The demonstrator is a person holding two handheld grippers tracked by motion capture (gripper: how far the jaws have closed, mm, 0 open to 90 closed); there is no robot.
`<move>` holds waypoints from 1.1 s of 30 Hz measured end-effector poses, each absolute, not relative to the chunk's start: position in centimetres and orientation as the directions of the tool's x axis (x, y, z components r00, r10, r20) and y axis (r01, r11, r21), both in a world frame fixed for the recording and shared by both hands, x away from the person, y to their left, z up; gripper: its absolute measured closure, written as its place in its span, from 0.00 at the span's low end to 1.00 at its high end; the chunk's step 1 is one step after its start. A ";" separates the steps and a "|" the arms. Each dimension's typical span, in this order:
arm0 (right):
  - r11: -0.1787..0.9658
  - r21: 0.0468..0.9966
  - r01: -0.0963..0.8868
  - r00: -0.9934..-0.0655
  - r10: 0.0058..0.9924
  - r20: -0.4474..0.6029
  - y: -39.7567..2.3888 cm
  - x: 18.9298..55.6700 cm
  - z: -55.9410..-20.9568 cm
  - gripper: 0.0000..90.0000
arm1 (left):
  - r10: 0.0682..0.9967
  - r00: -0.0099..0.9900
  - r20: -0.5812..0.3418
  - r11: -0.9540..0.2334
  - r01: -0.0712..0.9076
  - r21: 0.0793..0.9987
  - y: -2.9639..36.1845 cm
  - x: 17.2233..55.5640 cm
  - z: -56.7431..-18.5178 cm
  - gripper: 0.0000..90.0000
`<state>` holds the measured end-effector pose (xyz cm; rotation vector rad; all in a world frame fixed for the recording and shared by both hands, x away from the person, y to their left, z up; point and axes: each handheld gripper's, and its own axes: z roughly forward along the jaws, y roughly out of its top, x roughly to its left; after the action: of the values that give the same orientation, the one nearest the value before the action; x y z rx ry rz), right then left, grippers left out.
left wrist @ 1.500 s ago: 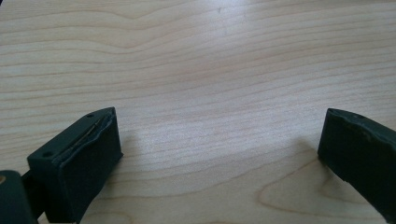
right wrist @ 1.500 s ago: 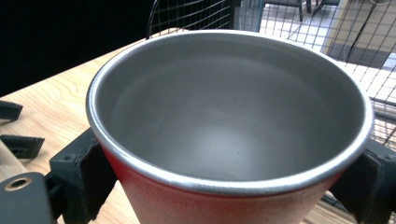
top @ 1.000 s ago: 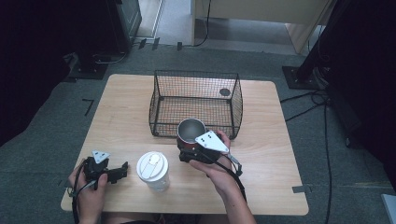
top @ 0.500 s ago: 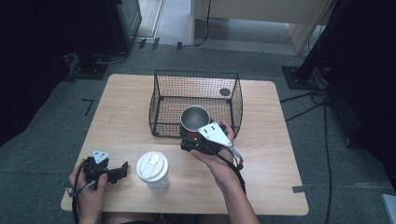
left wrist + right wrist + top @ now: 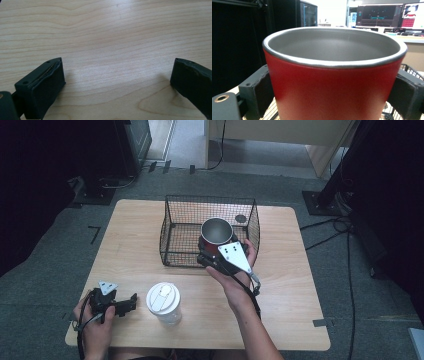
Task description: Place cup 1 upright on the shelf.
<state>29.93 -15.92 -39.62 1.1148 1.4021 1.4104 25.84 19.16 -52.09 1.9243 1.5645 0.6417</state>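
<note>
Over the last second my right gripper (image 5: 216,251), clamped on the red metal cup with the steel-grey inside (image 5: 216,232), has carried it up the high view from the centre of the frame, just in front of the black wire basket (image 5: 172,227), to a place above the basket's near wall.

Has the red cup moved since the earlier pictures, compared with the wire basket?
Yes. The red cup, held in the right gripper, has moved from the front wall of the wire basket to above its inside.
</note>
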 end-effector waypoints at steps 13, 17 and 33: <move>-0.013 0.999 -0.047 -0.235 0.972 0.002 -16.7 33.4 -38.5 0.08 | 0.980 0.199 0.011 -0.151 0.705 0.693 19.2 25.8 -52.1 0.00; -0.011 0.999 -0.036 -0.215 0.977 0.003 -16.8 34.7 -38.6 0.08 | 0.980 0.199 0.011 -0.151 0.705 0.693 19.2 25.8 -52.1 0.00; 0.004 0.997 0.079 -0.135 0.991 0.007 -17.8 40.6 -41.2 0.08 | 0.979 0.202 0.011 -0.153 0.705 0.692 19.2 25.9 -52.1 0.00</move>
<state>40.57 -17.75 -41.21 1.2015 1.3678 1.2715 25.87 19.17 -52.09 1.9261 1.5618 0.6404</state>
